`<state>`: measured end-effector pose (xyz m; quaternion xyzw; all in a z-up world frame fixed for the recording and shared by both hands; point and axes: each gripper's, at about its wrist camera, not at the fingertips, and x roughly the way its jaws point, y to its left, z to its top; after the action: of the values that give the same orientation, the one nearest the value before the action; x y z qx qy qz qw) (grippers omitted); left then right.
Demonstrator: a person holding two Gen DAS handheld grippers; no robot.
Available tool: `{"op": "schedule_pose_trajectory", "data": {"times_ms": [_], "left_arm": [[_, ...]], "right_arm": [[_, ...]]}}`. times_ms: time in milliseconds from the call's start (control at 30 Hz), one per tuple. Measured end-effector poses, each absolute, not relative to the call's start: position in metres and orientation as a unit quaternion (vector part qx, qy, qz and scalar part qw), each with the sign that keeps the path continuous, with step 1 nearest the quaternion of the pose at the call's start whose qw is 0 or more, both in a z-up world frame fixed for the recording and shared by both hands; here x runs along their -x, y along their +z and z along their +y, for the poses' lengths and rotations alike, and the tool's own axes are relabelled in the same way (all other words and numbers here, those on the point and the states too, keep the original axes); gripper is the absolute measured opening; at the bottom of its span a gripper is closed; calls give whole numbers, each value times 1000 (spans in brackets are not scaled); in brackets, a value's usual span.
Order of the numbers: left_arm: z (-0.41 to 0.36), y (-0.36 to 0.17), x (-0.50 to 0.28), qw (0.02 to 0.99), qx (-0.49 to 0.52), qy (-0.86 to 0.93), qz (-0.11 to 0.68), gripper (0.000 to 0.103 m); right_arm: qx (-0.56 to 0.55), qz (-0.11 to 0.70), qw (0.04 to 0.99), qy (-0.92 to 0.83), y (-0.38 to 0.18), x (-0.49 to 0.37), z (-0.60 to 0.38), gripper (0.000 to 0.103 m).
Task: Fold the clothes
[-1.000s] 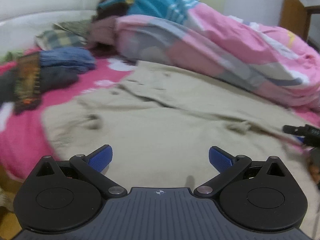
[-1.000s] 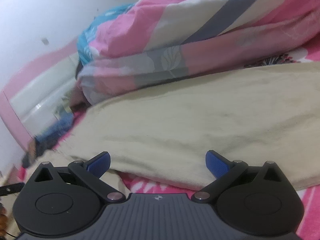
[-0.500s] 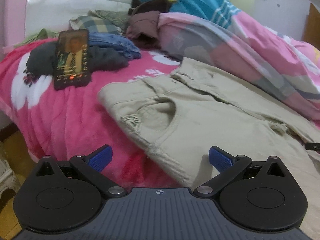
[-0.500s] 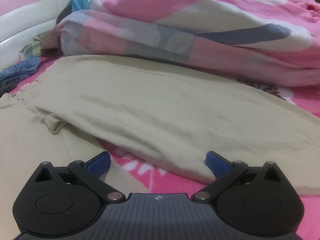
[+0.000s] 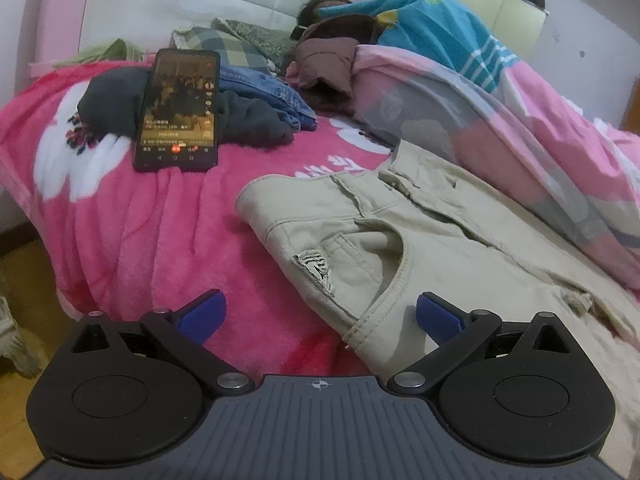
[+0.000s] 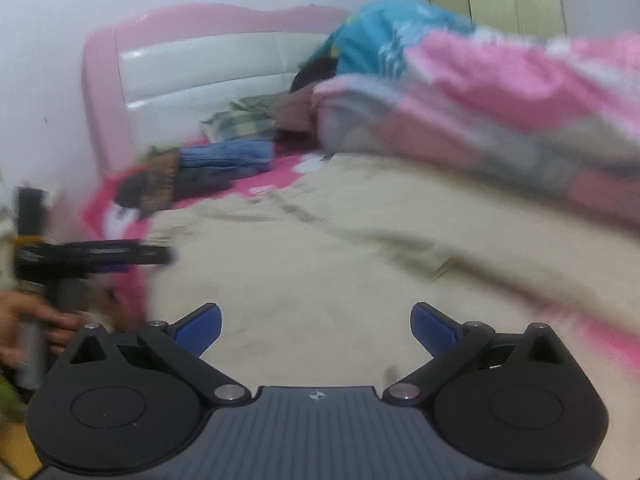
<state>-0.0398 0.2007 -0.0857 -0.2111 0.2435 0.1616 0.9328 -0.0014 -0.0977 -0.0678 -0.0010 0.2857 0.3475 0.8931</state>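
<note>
A pair of beige trousers (image 5: 404, 240) lies spread flat on a pink flowered blanket (image 5: 132, 224), waistband to the left. My left gripper (image 5: 320, 318) is open and empty, just short of the trousers' front pocket edge near the bed's side. My right gripper (image 6: 316, 326) is open and empty above the middle of the beige trousers (image 6: 320, 248); that view is blurred. The left gripper (image 6: 100, 258) shows at its left edge.
A lit phone (image 5: 178, 110) leans on folded dark clothes (image 5: 248, 116) and jeans (image 5: 272, 92) at the back left. A pink patterned quilt (image 5: 520, 136) is heaped along the right. A white and pink headboard (image 5: 192, 4) stands behind. Floor (image 5: 20, 280) lies to the left.
My left gripper has swung left and pulled back to the waistband and pocket end. My right gripper has swung left from the trouser legs toward the headboard. Both stay open.
</note>
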Motion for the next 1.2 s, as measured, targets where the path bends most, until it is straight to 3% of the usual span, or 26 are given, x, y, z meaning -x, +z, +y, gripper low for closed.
{"op": "schedule_pose_trajectory", "data": {"times_ms": [200,400,467,733,800,867,900,1100,1200], "left_arm": [[202,-89,33,933,218,164,234,95],[203,-87,35,934,225,171,219,74],[203,-86,35,933,227,175,216,63],[204,-84,35,927,233,197,218,35],[204,-84,35,926,234,201,217,33],[203,-84,34,926,232,204,215,33],[202,-84,34,927,228,206,216,33],[197,-81,28,929,206,216,217,33],[194,-74,25,931,195,219,216,25]], "right_arm": [[-154,355,861,330,-94,16,-127,86],[-267,375,810,362,-105,40,-152,80],[-291,392,790,370,-114,47,-151,79],[-325,428,754,378,-134,57,-144,72],[-334,440,753,358,-143,56,-148,67],[-356,442,752,335,-151,55,-158,50],[-373,440,749,326,-155,55,-164,47],[-464,401,737,283,-164,71,-197,44],[-521,367,722,270,-169,75,-215,44]]}}
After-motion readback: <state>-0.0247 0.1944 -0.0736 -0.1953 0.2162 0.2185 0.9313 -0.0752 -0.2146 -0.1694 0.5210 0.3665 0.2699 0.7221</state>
